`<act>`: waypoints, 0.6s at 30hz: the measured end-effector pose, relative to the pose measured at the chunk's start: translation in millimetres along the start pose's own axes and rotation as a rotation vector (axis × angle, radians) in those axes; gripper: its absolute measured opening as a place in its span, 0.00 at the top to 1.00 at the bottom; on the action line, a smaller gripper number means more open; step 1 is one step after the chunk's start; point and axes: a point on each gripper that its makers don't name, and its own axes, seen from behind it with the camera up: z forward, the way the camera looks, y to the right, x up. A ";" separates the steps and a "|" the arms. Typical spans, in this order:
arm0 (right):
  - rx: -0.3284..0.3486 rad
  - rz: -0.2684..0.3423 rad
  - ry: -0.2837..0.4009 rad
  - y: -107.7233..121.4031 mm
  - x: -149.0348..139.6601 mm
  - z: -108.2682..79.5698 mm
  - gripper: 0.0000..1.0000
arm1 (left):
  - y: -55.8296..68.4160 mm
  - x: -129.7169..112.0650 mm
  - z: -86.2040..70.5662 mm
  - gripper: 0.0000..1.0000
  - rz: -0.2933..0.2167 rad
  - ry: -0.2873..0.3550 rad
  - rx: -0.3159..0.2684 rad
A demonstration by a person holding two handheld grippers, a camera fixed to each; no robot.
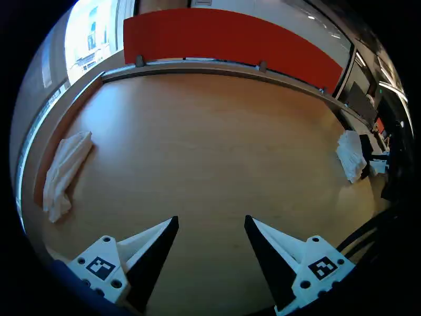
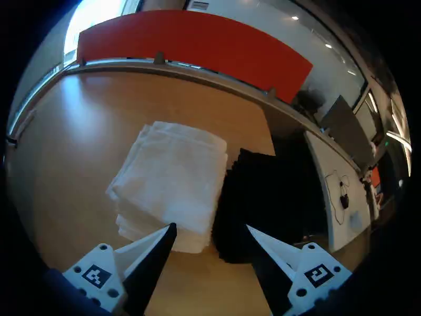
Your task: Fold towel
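Left gripper [image 1: 211, 218] is seen spread wide, with nothing held. Bare wood of the table [image 1: 210, 137] is seen in the gap between the fingers. Right gripper [image 2: 210, 226] is likewise spread wide, with nothing pinched. Its left fingertip is overlapped onto the near edge of the folded white stack [image 2: 171, 179] and its right fingertip onto the near edge of the black stack [image 2: 263, 205]. Contact cannot be told for either.

The near corners of both stacks are covered by the right gripper's fingers. Layers in the black stack cannot be made out, as it is too dark. In the left gripper view the folded white stack is also seen, small, at the table's right edge. Something dark lies just beside it, too small to tell apart. The table's near edge is cut off behind the fingers in both views.

The crumpled towel [image 1: 66, 174] is laid unfolded, bunched lengthwise, along the table's left edge. It is well apart from the left gripper, off to its left and farther out. The folded white stack is placed directly ahead of the right gripper, near the table's right edge, with the black stack touching its right side. A red partition [image 1: 231, 42] is mounted along the table's far edge. A bright window [image 1: 89, 37] is seen past the far left corner.
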 end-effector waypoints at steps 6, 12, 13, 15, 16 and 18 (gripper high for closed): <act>-0.004 0.008 0.017 -3.4 7.7 -2.6 0.05 | -2.6 -0.7 -0.9 0.07 -0.002 0.003 0.000; -0.014 0.032 0.053 -7.9 19.7 -7.9 0.05 | -4.9 1.0 -1.9 0.07 -0.006 0.012 0.000; -0.015 0.036 0.062 -8.8 22.2 -9.3 0.05 | -5.1 1.4 -2.1 0.07 -0.006 0.013 0.000; -0.021 0.046 0.084 -10.3 28.3 -12.4 0.05 | -5.6 2.2 -2.4 0.07 -0.007 0.016 0.000; -0.024 0.052 0.096 -10.7 31.6 -14.0 0.05 | -5.9 2.5 -2.6 0.07 -0.007 0.018 0.000; -0.034 0.066 0.128 -11.1 39.9 -18.0 0.05 | -6.3 3.2 -2.9 0.07 -0.008 0.020 0.000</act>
